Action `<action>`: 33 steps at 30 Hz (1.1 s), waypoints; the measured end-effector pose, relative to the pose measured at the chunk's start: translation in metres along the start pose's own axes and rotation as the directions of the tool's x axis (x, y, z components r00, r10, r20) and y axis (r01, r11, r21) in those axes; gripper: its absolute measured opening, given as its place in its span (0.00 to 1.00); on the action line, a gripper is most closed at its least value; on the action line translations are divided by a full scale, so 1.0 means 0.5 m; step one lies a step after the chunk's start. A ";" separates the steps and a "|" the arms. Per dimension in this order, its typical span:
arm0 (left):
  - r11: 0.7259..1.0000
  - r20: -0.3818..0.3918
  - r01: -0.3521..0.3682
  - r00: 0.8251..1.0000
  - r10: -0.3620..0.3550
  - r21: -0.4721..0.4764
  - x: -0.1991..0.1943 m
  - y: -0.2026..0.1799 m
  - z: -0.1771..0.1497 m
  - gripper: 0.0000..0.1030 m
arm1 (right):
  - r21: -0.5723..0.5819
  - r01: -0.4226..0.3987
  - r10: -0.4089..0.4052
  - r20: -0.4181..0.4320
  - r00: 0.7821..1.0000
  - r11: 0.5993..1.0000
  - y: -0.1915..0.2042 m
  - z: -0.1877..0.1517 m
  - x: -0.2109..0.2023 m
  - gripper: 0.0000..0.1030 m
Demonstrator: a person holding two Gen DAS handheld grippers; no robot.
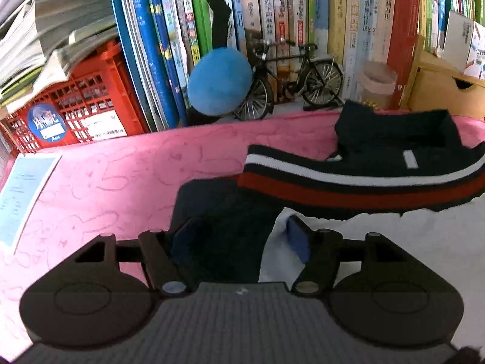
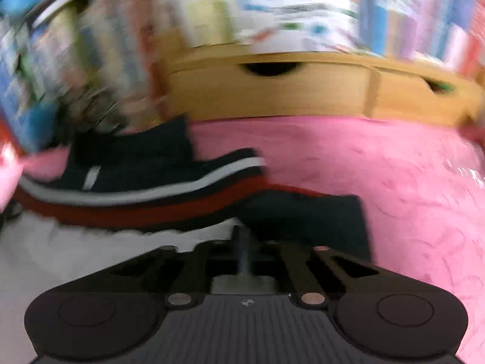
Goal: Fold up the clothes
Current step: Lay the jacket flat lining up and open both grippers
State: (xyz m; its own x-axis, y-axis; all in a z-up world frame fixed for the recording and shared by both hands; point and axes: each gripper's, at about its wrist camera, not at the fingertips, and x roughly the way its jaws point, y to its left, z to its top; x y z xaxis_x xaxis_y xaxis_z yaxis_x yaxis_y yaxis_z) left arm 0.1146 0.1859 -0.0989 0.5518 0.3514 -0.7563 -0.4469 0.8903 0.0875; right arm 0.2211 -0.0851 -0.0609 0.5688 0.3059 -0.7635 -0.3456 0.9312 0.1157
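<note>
A navy polo shirt (image 1: 394,151) with a white and a red chest stripe and a white lower body lies flat on the pink cloth (image 1: 106,176). My left gripper (image 1: 239,239) is open low over the shirt's navy sleeve (image 1: 218,212). The sleeve lies between the blue pads (image 1: 298,241) without being pressed, and one pad is at the edge of the white body. In the blurred right wrist view, my right gripper (image 2: 242,236) is shut. Its tips are where the white body (image 2: 91,251) meets the other navy sleeve (image 2: 303,215). No pinched fabric shows.
Behind the cloth stand a row of books (image 1: 303,15), a red crate (image 1: 81,103) under stacked magazines, a blue ball (image 1: 219,80), a model bicycle (image 1: 291,75) and a wooden drawer box (image 2: 272,91). A paper sheet (image 1: 24,194) lies at the cloth's left edge.
</note>
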 end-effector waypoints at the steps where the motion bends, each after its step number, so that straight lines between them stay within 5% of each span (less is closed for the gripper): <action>1: 0.999 0.016 0.031 0.999 -0.030 -0.024 -0.022 0.003 0.005 0.61 | -0.004 0.025 -0.025 0.015 1.000 1.000 0.004 0.004 -0.018 0.09; 4: 0.991 0.073 0.134 0.989 -0.131 -0.030 -0.106 -0.004 0.006 0.61 | -0.043 0.014 -0.011 0.072 0.997 0.999 0.038 -0.001 -0.089 0.29; 9: 0.945 0.035 0.285 0.955 -0.294 0.158 -0.174 -0.114 -0.012 0.60 | -0.198 -0.163 0.167 0.003 0.986 0.967 0.151 -0.097 -0.192 0.28; 12: 0.900 -0.067 0.364 0.931 -0.359 0.240 -0.144 -0.202 -0.017 0.37 | -0.284 -0.266 0.254 -0.078 0.964 0.921 0.224 -0.169 -0.239 0.21; 15: 0.903 -0.145 0.338 0.940 -0.309 0.264 -0.076 -0.262 -0.029 0.27 | -0.227 -0.243 0.219 -0.127 0.968 0.943 0.237 -0.209 -0.218 0.20; 22: 0.946 -0.072 0.245 0.969 -0.235 0.210 0.026 -0.286 0.080 0.25 | -0.159 -0.240 0.228 -0.086 0.970 0.958 0.232 -0.238 -0.212 0.18; 25: 0.961 -0.048 0.140 0.990 -0.132 0.238 0.060 -0.295 0.129 0.25 | -0.132 -0.246 0.241 -0.057 0.969 0.960 0.221 -0.245 -0.213 0.18; 29: 0.970 -0.031 0.205 0.979 -0.203 0.127 0.020 -0.244 0.166 0.25 | -0.130 -0.245 0.241 -0.051 0.969 0.961 0.224 -0.247 -0.217 0.18; 33: 0.933 -0.033 0.281 0.959 -0.281 0.227 -0.088 -0.222 0.097 0.25 | -0.129 -0.252 0.249 -0.037 0.968 0.959 0.221 -0.252 -0.223 0.18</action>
State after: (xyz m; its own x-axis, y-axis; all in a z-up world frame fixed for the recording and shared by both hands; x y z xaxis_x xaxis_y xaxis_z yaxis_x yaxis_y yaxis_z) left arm 0.1740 0.0856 -0.0439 0.6316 0.0775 -0.7715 -0.1023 0.9946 0.0161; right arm 0.0254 -0.0415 -0.0432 0.4365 0.5208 -0.7336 -0.5708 0.7906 0.2217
